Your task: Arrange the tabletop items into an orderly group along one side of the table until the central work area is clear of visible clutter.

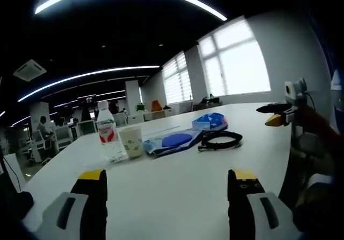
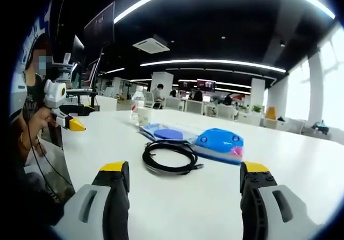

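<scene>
Tidying not begun: clutter sits mid-table, both claws empty.

Ahead of the left gripper (image 1: 167, 189), jaws wide and holding nothing, stand a clear plastic water bottle (image 1: 107, 129) and pale paper cup (image 1: 131, 141); a blue plastic pouch (image 1: 174, 141) lies beyond. The right gripper (image 2: 183, 183), equally wide and empty, faces a coiled black cable (image 2: 169, 157) just ahead, a blue padded case (image 2: 219, 144) beside it. Everything awaits grouping on the white table (image 1: 177, 197).

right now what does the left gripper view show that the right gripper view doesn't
Left gripper view alone: big bright windows behind the table, and the right gripper coming in at the edge.

Right gripper view alone: a dark monitor on a stand, and the left gripper held in a hand.

Both: the white table, water bottle, paper cup, black cable coil, blue pouch and flat blue packet.
</scene>
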